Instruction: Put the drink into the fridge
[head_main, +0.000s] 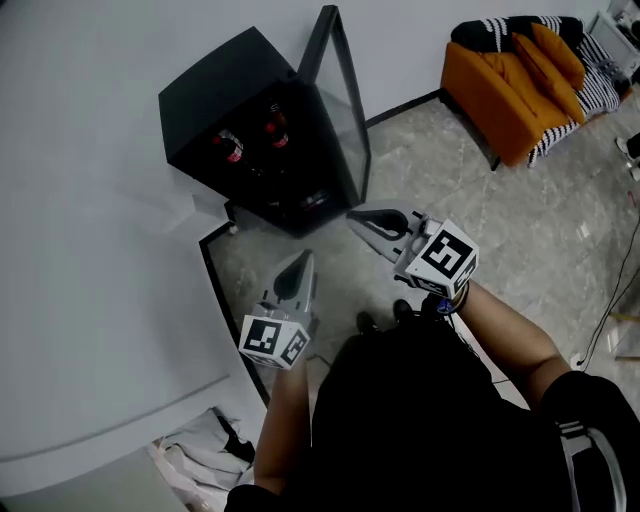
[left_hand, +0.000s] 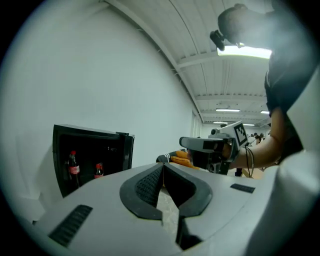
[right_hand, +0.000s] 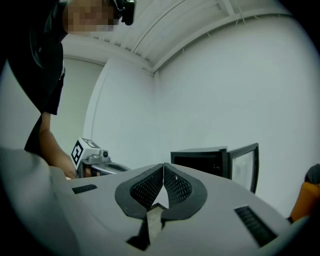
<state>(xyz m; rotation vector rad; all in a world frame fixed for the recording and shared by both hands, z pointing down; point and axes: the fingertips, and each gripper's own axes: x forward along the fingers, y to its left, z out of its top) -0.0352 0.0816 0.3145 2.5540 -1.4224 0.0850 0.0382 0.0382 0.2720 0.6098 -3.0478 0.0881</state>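
Head view, two drinks (head_main: 228, 147) upright inside the black fridge (head_main: 215, 85), its glass door (head_main: 345, 110) open, my left claw (head_main: 303, 260) and right claw (head_main: 356, 219) both closed, empty, near it, grey stone floor (head_main: 500, 230), white wall (head_main: 80, 250), orange armchair (head_main: 505, 90) well apart.

no legible text; bottle labels (head_main: 231, 152) too small

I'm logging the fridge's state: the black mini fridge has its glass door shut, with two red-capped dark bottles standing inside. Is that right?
Not quite. The glass door of the black mini fridge is open, swung out to the side, as the head view shows. The rest holds: two red-capped dark bottles stand inside.
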